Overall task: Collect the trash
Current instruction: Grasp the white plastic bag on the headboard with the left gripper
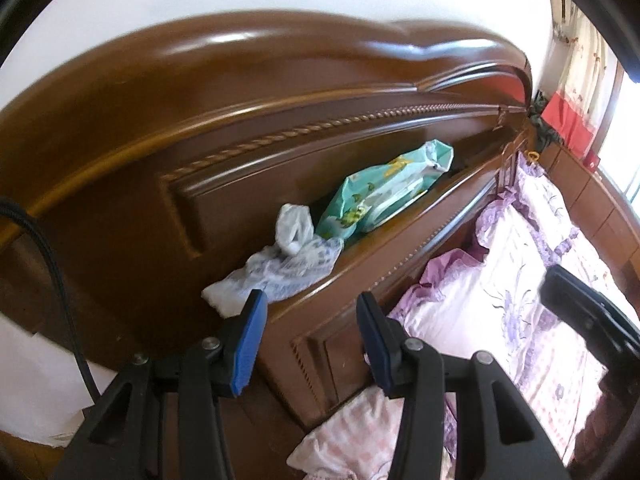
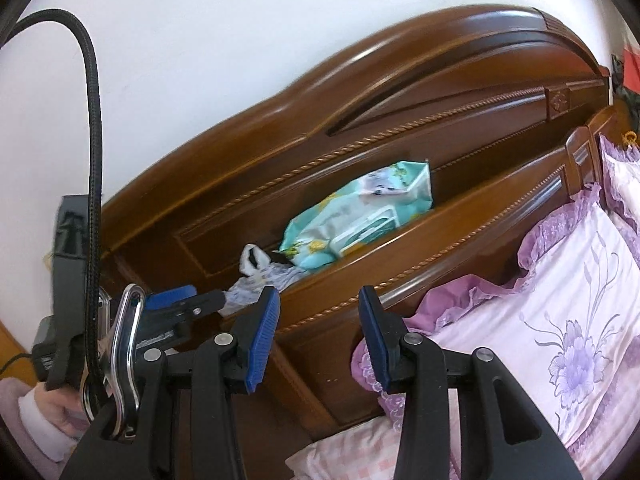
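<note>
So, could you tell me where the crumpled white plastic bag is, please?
In both views the crumpled white plastic bag lies on the headboard shelf, touching the teal wipes packet, ahead of the left gripper.

A carved brown wooden headboard [image 1: 248, 92] with rope-twist trim stands against a plain white wall [image 2: 240, 20], ahead of the gripper. To the gripper's right lies the bed [image 1: 520, 300], dressed in pale pink bedding with purple flowers and ruffled pillows [image 2: 568, 280]. Far right, bright daylight enters a window [image 1: 624, 152] beside a patterned curtain [image 1: 584, 52].
</note>
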